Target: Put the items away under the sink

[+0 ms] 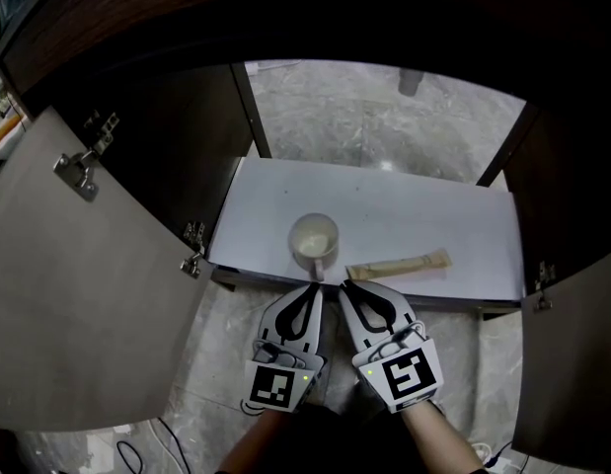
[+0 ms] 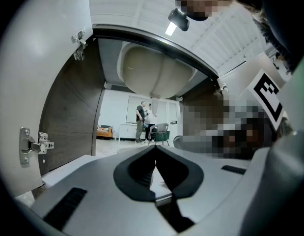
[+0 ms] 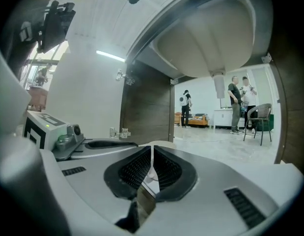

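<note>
Left gripper [image 1: 310,292] is level at the front lip of the cabinet, jaws pressed together with nothing between them. The right gripper [image 1: 346,286] is just beside it, tips nearly side by side, and its jaws are also closed and empty. Neither one is carrying anything.

Straight ahead of the left tips is the cream cup [image 1: 314,239], upright on the white cabinet floor [image 1: 404,205] and close to its front edge, with its handle turned toward the grippers. To the cup's right, near it but not touching, a long tan packet [image 1: 399,265] lies flat along that same edge, right in front of the right gripper.

Further out, both doors are swung wide: the left door [image 1: 78,304] with its metal hinge [image 1: 78,174], and the right door [image 1: 581,363]. A dark upright post [image 1: 251,107] stands at the back left.

Overhead, the pale underside of the sink basin [image 3: 206,38] bulges down, and its drain pipe [image 3: 219,85] drops behind it. The cabinet's back is open. Through it I can see a bright room with people [image 3: 235,102] standing and a chair [image 3: 260,117] beside them.
</note>
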Action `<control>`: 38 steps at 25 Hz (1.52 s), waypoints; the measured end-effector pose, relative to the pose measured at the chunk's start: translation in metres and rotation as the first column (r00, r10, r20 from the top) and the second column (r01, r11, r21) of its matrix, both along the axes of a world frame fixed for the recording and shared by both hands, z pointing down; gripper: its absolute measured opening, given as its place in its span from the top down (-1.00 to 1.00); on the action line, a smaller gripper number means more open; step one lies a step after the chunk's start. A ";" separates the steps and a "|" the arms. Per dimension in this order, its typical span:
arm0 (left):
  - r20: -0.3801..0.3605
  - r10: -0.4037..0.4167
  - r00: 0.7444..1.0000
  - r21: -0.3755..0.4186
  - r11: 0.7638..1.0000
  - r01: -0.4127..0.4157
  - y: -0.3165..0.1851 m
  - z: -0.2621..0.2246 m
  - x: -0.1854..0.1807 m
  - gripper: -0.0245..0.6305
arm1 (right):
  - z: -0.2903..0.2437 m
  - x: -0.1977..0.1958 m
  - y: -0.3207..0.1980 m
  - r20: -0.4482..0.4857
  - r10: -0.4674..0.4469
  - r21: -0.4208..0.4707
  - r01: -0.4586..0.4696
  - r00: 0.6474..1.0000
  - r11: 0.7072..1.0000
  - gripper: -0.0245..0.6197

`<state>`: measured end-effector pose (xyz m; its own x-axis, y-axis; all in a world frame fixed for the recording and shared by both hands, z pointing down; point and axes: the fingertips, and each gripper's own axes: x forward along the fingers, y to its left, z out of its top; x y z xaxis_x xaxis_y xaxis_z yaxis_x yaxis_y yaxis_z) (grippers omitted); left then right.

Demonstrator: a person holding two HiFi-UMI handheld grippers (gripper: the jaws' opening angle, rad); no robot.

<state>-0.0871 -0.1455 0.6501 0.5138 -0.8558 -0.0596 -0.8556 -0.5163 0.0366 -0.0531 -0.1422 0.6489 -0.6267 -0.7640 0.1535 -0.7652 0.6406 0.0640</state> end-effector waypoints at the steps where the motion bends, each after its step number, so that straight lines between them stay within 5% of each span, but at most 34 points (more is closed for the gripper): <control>1: 0.002 -0.001 1.000 -0.001 1.000 0.001 0.001 0.000 -0.001 0.90 | 0.001 -0.001 0.001 0.000 -0.002 -0.001 0.002 1.000 1.000 0.80; 38: 0.018 0.004 1.000 -0.006 1.000 -0.004 0.034 -0.002 0.011 0.90 | -0.013 0.017 0.032 0.101 -0.002 0.003 0.002 0.995 1.000 0.80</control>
